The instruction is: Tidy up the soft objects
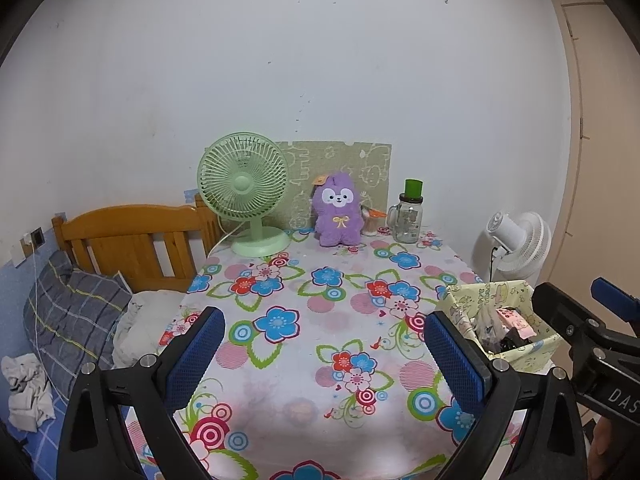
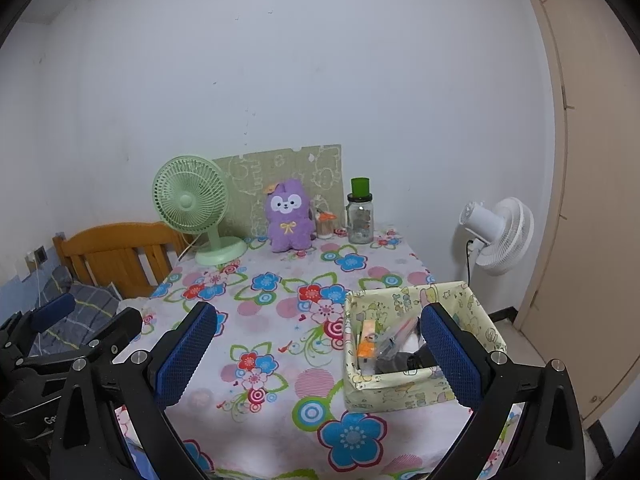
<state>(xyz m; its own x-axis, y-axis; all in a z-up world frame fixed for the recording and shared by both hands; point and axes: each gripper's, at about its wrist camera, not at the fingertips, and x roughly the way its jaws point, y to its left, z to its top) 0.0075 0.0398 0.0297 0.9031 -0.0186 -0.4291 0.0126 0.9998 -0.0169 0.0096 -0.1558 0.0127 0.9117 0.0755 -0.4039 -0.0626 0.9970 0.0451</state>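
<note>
A purple plush toy sits upright at the far edge of the flowered table, between a green desk fan and a glass jar; it also shows in the right wrist view. My left gripper is open and empty above the near part of the table. My right gripper is open and empty, its right finger in front of a pale yellow fabric box that holds small items. The box also shows in the left wrist view.
A green desk fan and a glass jar with a green lid stand at the table's back, before a green patterned board. A bed with wooden headboard and pillow lies left. A white floor fan stands right by a door.
</note>
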